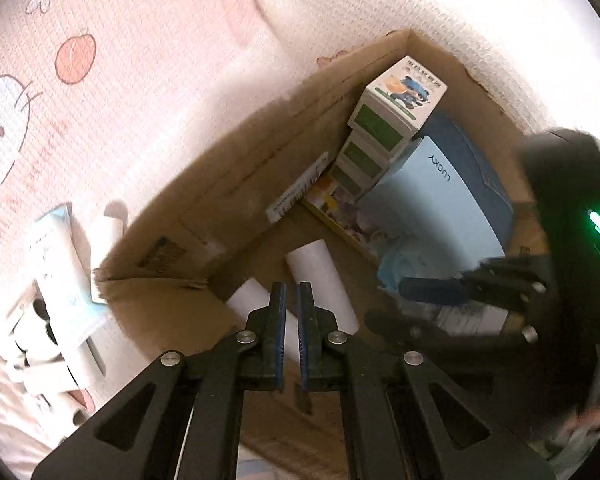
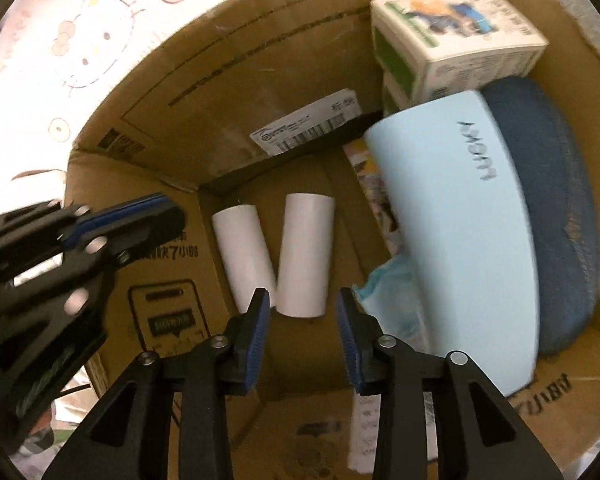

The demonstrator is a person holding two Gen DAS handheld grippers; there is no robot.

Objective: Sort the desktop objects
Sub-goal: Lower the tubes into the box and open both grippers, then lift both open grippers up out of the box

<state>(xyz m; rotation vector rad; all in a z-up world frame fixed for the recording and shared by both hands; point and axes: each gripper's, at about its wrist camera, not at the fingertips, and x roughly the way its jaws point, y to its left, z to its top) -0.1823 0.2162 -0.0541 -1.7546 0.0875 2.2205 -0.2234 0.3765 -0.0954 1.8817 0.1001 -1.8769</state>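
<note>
- An open cardboard box [image 2: 228, 92] is seen from above in both wrist views; it stands on a pink-and-white cloth [image 1: 120, 92] printed with cartoon cats and fruit.
- Two white paper rolls [image 2: 304, 256] are laid side by side on the box floor, close together near one corner.
- A stack of small white-and-green cartons [image 2: 460, 48] is set in the far corner of the box, the top one printed with a cartoon figure.
- A light blue case [image 2: 460, 220] lettered "LUCKY" is leaned against a darker blue pouch [image 2: 560, 220], both just beside the cartons.
- A crumpled pale blue item [image 2: 392, 292] is seen at the foot of the light blue case; what it is cannot be told.
- The left claw [image 1: 292, 292] is pointed steeply down over the two rolls; its blue-padded jaws are drawn almost together with only a thin slit between them, and nothing is gripped.
- The right claw [image 2: 302, 300] is also pointed down into the box, above the near ends of the rolls; its jaws are parted a moderate way and nothing is held between the pads.
- Each claw is caught, blurred, at the edge of the other's view.
- Outside the box, on the cloth, more white rolls [image 1: 40, 344] and a white-and-blue packet [image 1: 60, 280] are left lying together, well apart from the sorted things.
</note>
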